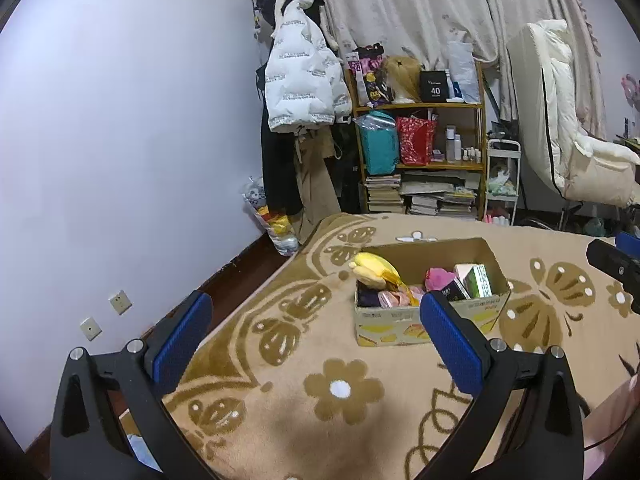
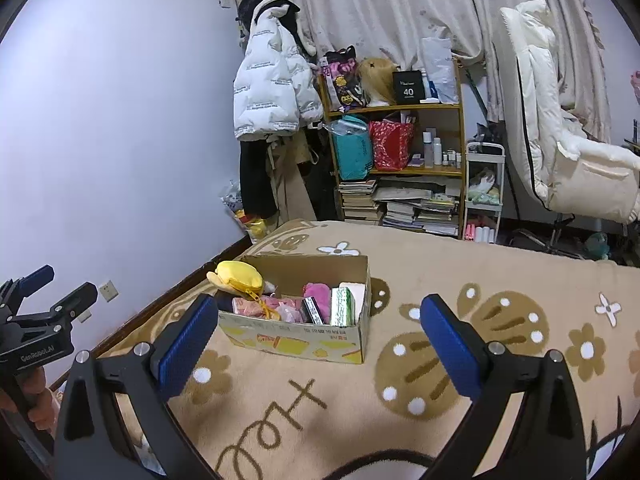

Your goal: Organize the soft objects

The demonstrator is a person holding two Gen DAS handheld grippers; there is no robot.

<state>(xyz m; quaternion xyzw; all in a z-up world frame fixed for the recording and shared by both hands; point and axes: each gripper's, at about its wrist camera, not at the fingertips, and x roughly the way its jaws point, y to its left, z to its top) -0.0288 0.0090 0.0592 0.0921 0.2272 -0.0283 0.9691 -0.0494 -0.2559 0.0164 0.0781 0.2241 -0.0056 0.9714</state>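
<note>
1. My left tongs hang spread and empty above the bed blanket, near its left edge.
2. The cardboard box sits on the blanket ahead of me; a yellow plush perches on its far left corner, a pink plush lies in the middle, and small cartons stand at its right end.
3. My right tongs are spread too, holding nothing.
4. I judge the next grab should go for the yellow plush: come from above, pinch its bulk, avoid the box wall.
5. The blanket is soft, so the box could tip. Beyond the bed: a plain wall on the left, a cluttered shelf, curtains.
</note>
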